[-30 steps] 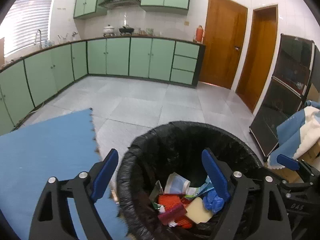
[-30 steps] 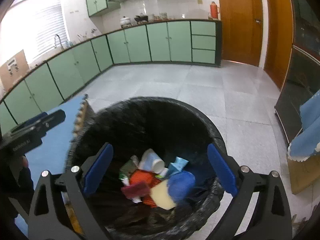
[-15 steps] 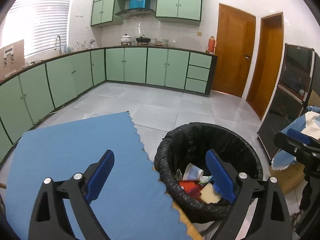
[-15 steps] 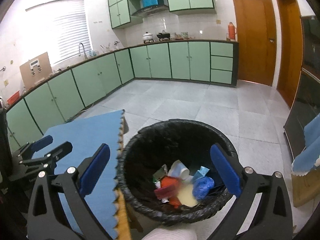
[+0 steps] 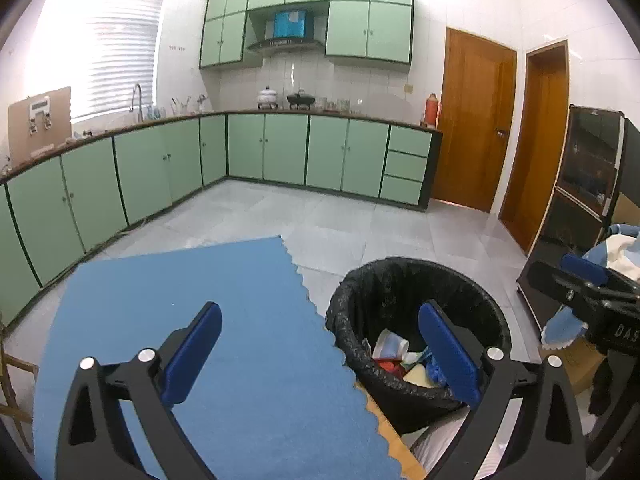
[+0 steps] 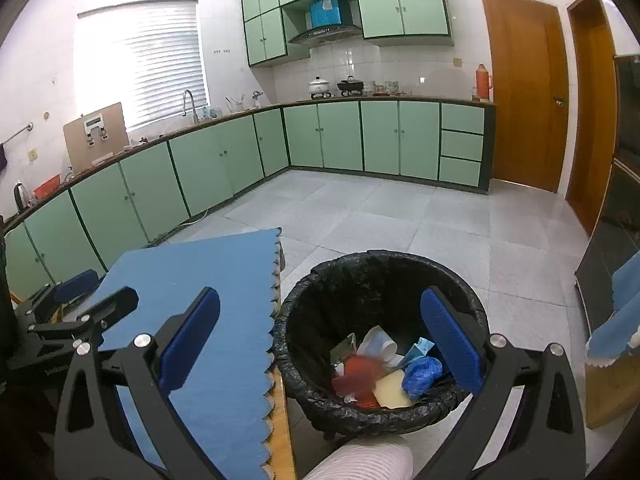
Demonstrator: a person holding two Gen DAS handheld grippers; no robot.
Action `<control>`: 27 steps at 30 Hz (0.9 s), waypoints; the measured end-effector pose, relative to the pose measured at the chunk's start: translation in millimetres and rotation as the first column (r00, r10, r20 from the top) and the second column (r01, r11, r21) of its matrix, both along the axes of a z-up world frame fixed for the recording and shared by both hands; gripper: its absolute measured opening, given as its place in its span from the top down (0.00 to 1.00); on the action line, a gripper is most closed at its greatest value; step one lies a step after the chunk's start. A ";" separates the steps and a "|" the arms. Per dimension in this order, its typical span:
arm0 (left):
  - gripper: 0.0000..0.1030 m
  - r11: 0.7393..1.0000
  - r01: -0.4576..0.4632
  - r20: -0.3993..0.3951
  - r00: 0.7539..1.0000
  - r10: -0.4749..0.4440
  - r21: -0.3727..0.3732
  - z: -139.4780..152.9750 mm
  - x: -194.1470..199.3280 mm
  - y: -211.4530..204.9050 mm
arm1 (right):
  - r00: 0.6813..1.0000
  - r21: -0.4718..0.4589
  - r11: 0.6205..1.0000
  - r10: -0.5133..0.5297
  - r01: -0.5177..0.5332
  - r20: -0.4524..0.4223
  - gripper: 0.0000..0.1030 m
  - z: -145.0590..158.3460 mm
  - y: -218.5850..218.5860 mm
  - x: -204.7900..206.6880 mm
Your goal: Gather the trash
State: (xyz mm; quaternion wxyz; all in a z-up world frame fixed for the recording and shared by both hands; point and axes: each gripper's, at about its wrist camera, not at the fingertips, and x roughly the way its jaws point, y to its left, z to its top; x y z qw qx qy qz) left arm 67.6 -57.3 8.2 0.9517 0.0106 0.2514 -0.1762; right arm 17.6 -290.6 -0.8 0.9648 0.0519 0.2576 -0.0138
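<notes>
Left wrist view: left gripper (image 5: 320, 348) spread wide, nothing between the blue pads — hovering over blue scallop-edged felt mat (image 5: 208, 320), which shows no trash on it. Round bin w/ black plastic liner (image 5: 416, 320) just beside mat's edge, holding white cup, red scrap, yellow sponge-like piece.

Right wrist view: right gripper (image 6: 320, 344) also wide apart, empty, above the bin (image 6: 380, 280). Blue crumpled bag (image 6: 422, 372) lying inside w/ the rest. Looks abt done — no litter visible outside the bin.
</notes>
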 end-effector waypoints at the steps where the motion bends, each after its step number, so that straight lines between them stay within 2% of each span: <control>1: 0.06 1.000 -0.002 0.005 1.000 0.002 0.000 1.5 -1.5 -0.1 | 1.000 0.000 1.000 0.002 -0.002 0.003 0.05 1.5 0.3 -1.8; 27: 0.06 0.999 -0.023 0.069 0.997 0.025 -0.028 16.7 -24.3 8.5 | 0.997 -0.029 0.999 0.029 -0.027 0.072 0.05 16.6 20.4 -23.8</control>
